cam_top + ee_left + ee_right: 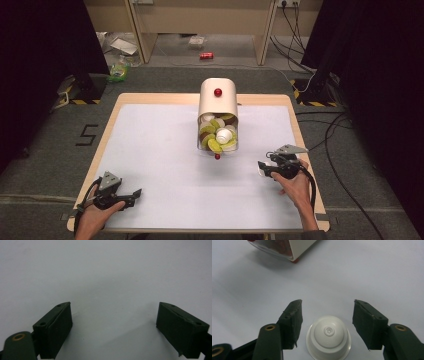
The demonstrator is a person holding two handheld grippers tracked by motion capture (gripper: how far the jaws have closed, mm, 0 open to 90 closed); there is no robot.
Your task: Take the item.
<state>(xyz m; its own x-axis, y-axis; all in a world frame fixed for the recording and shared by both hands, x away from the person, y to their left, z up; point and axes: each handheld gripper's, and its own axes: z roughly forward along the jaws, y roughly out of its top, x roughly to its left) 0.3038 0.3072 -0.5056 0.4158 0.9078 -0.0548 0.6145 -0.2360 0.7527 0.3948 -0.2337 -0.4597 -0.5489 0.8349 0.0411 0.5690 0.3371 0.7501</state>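
Right gripper view: a white capsule (328,338) stands on the bench (367,272) between the jaws of the right gripper (325,325), which stand apart from it. It is near right of the dispenser (218,117). The left gripper (113,327), near left, gapes wide over bare bench.

We are reading just 1 sign: a black mark shaped like the numeral 5 (88,135), which is lying on the grey floor (45,150) left of the table (107,125). A red can (206,56) is lying on the floor farther back, but its lettering is staying too small for us to read.
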